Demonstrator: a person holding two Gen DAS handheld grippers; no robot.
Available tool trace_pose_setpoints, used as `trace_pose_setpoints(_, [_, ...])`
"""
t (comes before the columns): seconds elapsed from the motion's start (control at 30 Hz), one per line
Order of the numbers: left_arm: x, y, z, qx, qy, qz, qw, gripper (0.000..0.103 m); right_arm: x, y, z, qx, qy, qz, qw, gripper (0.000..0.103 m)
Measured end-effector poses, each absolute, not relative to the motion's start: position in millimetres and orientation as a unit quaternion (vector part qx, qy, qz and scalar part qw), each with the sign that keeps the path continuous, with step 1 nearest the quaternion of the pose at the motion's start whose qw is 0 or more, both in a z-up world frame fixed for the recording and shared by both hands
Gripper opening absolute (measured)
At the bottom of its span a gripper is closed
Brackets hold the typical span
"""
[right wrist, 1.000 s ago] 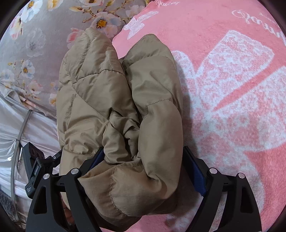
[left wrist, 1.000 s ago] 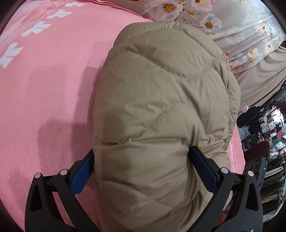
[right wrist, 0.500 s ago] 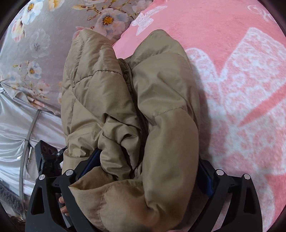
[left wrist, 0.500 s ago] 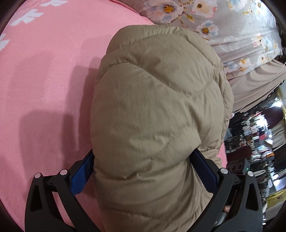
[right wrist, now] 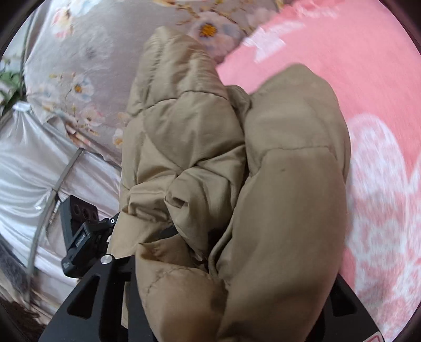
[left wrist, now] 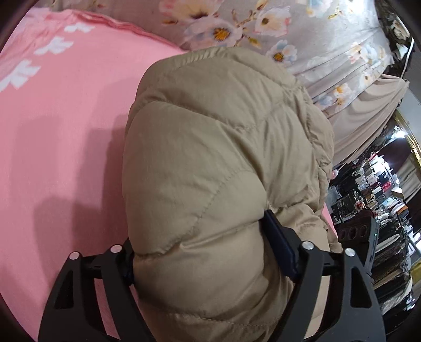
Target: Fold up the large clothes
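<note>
Jacket point(left wrist: 223, 163), a tan quilted puffer, hung bunched between my two grippers over the pink blanket point(left wrist: 65, 136), with the floral sheet point(left wrist: 236, 23) beyond it. I judged it light, soft and springy, its shell rather slick, so a deep bite on a thick folded roll or a seam would serve better than pinching a loose edge. On the left, my left gripper point(left wrist: 200, 252) stood fairly wide with a fat padded roll squeezed between its blue pads, both pressing into the fabric. On the right, my right gripper point(right wrist: 231, 276) was mostly buried under crumpled folds; its fingers seemed spread around the bundle and gripping it, though blur made this uncertain.
</note>
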State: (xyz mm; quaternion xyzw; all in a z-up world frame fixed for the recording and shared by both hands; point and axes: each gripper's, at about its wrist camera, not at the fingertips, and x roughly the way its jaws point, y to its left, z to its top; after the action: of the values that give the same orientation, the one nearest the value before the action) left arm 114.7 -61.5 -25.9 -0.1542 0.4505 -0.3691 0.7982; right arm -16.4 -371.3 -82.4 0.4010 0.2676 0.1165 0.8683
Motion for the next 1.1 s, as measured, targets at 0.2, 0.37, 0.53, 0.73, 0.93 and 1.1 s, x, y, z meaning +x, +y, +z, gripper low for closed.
trace_pose_setpoints(0.2, [144, -29, 21, -0.132, 0.379, -0.366, 0.839, 0.072, 19, -334, -22, 0.296, 0.224, 0.097, 0.923, 0.033])
trace_pose_setpoints(0.37, [177, 3, 57, -0.106, 0.317, -0.350, 0.875, 0.072, 69, -304, 20, 0.256, 0.186, 0.121, 0.941, 0.033])
trace_pose_setpoints(0.53, [228, 43, 69, -0.099, 0.288, -0.335, 0.892, 0.072, 128, -269, 42, 0.239, 0.166, 0.144, 0.946, 0.033])
trace_pose_setpoints(0.73, [278, 72, 52, -0.086, 0.286, -0.323, 0.898, 0.072, 183, -233, 39, 0.233, 0.180, 0.155, 0.943, 0.033])
trace_pose_setpoints(0.93, [316, 87, 14, -0.081, 0.317, -0.308, 0.893, 0.072, 225, -209, 10, 0.232, 0.218, 0.149, 0.936, 0.033])
trace_pose_setpoints(1.1, [328, 94, -13, -0.083, 0.333, -0.302, 0.889, 0.073, 238, -202, -7, 0.228, 0.245, 0.137, 0.932, 0.033])
